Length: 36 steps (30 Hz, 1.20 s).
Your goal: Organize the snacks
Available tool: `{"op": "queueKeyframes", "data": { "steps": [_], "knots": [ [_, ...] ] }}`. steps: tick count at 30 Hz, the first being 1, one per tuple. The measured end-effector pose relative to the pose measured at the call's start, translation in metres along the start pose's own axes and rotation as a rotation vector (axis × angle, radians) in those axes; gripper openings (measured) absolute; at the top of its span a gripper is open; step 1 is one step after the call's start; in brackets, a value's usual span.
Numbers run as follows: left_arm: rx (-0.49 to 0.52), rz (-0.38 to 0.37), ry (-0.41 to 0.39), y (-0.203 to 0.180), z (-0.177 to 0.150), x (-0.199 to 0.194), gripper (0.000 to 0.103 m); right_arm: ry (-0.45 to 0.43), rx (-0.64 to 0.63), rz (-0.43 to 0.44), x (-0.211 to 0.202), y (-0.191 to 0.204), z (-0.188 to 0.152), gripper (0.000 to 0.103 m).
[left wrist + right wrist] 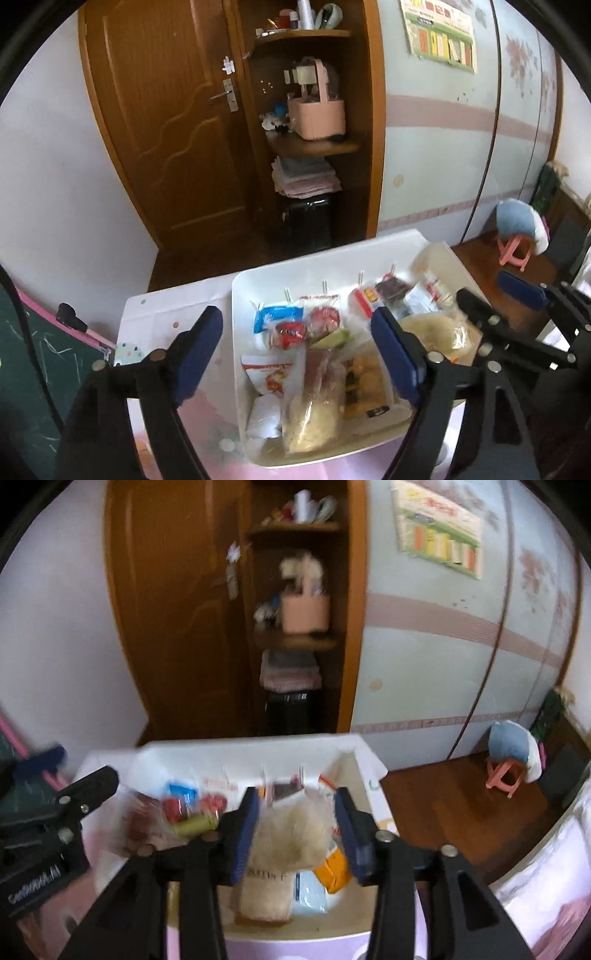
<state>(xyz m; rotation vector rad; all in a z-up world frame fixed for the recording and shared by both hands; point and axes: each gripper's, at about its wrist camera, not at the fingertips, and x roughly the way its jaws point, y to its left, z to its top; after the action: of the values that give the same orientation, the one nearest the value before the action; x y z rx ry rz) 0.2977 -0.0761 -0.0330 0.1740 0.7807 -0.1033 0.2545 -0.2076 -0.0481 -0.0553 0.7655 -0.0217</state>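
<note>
A white bin (236, 317) full of snack packets stands on a small pink-and-white table. In it lie a blue packet (273, 317), red wrapped sweets (291, 332), a white-and-red pouch (269, 373), a clear bag of pale crisps (310, 417) and a biscuit pack (365, 373). My left gripper (297, 350) hangs open above the bin's left half, nothing between its pads. The right gripper (491, 295) shows at the right edge. In the blurred right wrist view my right gripper (299, 827) is open over a pale snack bag (291, 834), beside an orange packet (334, 871). The left gripper (74, 771) shows at the left.
Behind the table are a brown wooden door (166, 122) and open shelves with a pink basket (317, 114). A pink stool with a blue cushion (517, 229) stands on the wooden floor to the right. A green chalkboard (33, 350) leans at the left.
</note>
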Motion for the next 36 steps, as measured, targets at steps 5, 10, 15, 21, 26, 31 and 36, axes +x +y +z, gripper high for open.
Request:
{"op": "queueKeyframes", "data": {
  "steps": [5,10,15,21,26,31,36],
  "knots": [
    [0.000,-0.006,0.004,0.000,-0.011,0.002,0.082,-0.016,-0.056,-0.035,-0.002,0.012,-0.010,0.062],
    [-0.025,-0.016,-0.008,0.005,-0.015,-0.011,0.088,-0.004,-0.031,-0.006,-0.007,0.009,-0.009,0.065],
    [-0.031,0.002,-0.022,0.008,-0.015,-0.031,0.089,-0.019,-0.014,0.009,-0.023,0.010,-0.007,0.065],
    [-0.051,0.011,-0.030,0.012,-0.022,-0.068,0.090,-0.032,0.015,0.044,-0.060,0.008,-0.011,0.065],
    [-0.070,0.037,-0.079,0.016,-0.036,-0.115,0.103,-0.061,0.027,0.061,-0.100,0.004,-0.019,0.065],
    [-0.086,0.103,-0.065,0.015,-0.055,-0.157,0.103,-0.088,0.044,0.062,-0.140,0.001,-0.034,0.073],
    [-0.069,0.113,-0.070,0.010,-0.087,-0.198,0.103,-0.128,0.059,0.083,-0.181,-0.005,-0.059,0.077]
  ]
}}
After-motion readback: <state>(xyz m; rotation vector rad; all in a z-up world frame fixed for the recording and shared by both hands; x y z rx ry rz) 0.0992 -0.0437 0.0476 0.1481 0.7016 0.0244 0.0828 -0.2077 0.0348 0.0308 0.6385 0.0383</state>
